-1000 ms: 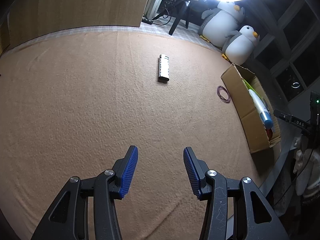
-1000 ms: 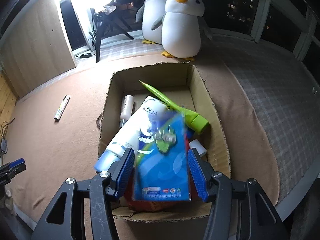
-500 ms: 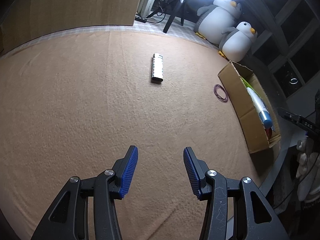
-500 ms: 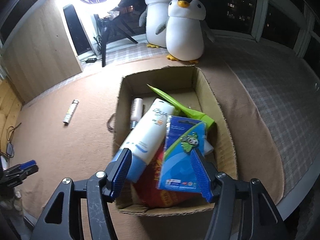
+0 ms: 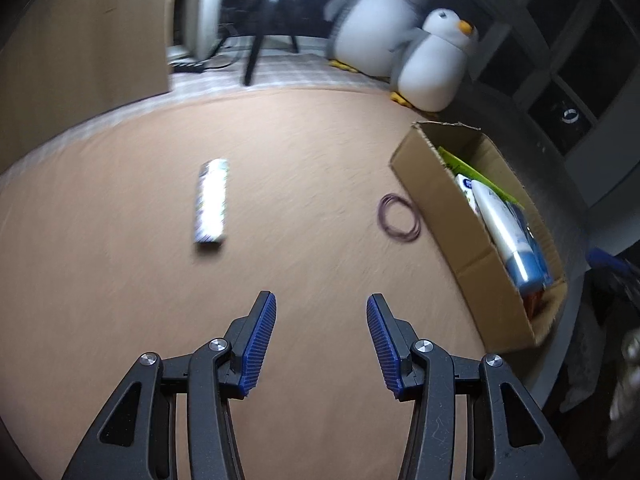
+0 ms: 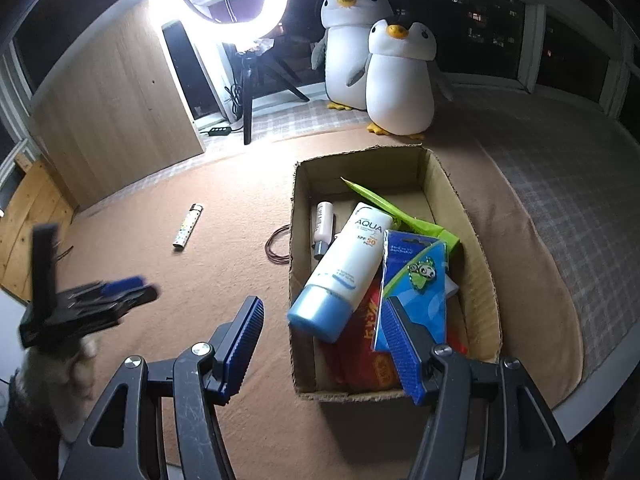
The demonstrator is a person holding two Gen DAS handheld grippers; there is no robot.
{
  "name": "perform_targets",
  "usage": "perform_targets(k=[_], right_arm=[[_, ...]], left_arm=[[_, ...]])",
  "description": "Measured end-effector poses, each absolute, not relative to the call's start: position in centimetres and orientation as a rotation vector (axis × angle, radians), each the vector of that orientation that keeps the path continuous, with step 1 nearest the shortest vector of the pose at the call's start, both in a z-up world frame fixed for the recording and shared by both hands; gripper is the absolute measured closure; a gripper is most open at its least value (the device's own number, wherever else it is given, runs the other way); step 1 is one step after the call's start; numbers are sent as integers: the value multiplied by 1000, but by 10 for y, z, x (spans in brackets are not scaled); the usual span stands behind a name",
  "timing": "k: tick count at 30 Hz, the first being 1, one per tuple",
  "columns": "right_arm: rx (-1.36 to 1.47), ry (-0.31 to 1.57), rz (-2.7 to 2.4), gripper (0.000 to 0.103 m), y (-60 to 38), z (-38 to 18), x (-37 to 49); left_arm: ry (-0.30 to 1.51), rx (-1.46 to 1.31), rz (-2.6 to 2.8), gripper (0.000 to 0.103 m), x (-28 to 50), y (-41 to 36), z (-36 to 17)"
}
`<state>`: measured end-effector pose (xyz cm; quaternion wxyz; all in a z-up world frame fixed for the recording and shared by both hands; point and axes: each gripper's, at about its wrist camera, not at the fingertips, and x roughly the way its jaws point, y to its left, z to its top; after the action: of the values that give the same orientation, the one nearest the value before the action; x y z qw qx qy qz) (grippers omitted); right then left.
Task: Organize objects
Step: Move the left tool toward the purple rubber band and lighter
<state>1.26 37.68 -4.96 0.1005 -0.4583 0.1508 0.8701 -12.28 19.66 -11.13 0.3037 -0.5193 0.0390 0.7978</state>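
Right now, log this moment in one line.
left hand-held gripper: open, empty | right hand-held gripper: open, empty | lighter, hair ties: outside box

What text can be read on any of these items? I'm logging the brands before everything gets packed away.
"AQUA" and "SPF 50": on the white sunscreen tube in the cardboard box.
Blue card package: white print at the top, too small to read.
Red packet: yellow characters, partly hidden, unreadable.
Lighter: only a pattern, no legible text.
Small white bottle: print too small.

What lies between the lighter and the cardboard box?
A coil of rubber bands lies beside the box; the rest toward the lighter is bare blanket, in both views.
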Motion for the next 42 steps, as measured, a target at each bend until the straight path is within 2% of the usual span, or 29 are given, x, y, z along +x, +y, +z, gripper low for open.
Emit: perform_targets(k=[12,23,31,42], right_arm=[[-1342,525,2489,46,403,-54,63],[-1280,655,2388,45,448,-64,104],[-1262,718,2384,45,454,-68,105],[-1296,722,2436,45,434,-70,88]], left_arm=[[235,-1403,2056,52,-170,310,-140],[514,-1407,2057,52,-173,357,-162],[663,-1372,2074,50,-170,350,-161],[632,-1397,2129,49,-162,280,-160]])
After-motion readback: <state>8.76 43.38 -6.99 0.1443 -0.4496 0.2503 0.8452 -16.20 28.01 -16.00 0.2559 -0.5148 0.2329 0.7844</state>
